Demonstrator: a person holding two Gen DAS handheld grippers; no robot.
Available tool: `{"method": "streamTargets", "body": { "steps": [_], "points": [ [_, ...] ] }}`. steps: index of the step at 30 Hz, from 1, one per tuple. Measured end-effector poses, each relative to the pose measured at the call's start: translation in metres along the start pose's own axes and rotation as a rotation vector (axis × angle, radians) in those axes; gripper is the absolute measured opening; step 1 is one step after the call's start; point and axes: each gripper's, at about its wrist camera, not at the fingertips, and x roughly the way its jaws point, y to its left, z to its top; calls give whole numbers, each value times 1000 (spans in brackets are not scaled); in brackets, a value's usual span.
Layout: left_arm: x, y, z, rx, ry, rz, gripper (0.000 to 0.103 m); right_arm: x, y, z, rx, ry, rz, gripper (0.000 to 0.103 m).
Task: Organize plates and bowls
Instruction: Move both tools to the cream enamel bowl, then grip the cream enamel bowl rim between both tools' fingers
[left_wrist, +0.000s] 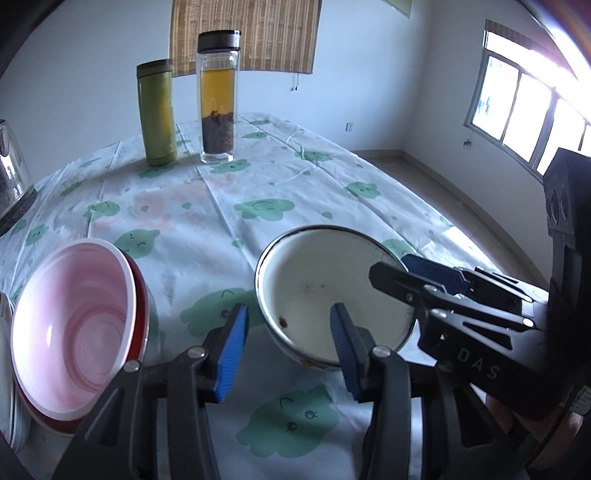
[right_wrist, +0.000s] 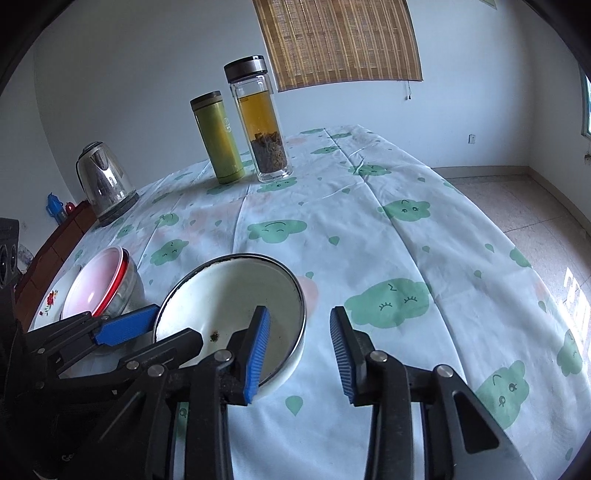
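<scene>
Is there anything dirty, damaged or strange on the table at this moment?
Yes. The white enamel bowl has small brown food spots on its inside, and its dark rim looks chipped in places. The tablecloth shows faint pinkish stains near its middle. Nothing is spilled; the green flask and glass tea bottle stand upright.

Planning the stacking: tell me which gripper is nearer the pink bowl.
Left. The left gripper straddles the white bowl's rim on the side facing the pink bowl; the right gripper straddles the opposite rim, farther away.
</scene>
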Motion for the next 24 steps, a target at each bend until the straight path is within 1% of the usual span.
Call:
{"method": "streamTargets", "body": {
  "steps": [5, 6, 9, 11, 14, 24],
  "points": [
    [5, 1, 1, -12, 3, 5, 44, 2, 0, -1, -2, 11, 4, 37],
    [5, 1, 1, -12, 3, 5, 44, 2, 1, 0, -4, 10, 3, 35],
    [8, -1, 1, -3, 4, 10, 43, 5, 3, -1, -11, 25, 12, 25],
    [9, -2, 1, 0, 5, -7, 36, 6, 4, -2, -17, 29, 19, 22],
    [8, -4, 1, 17, -6, 2, 35, 6, 5, -3, -17, 28, 18, 21],
    [-1, -4, 1, 27, -30, 26, 35, -2, 9, -1, -24, -2, 34, 19]
  ]
}}
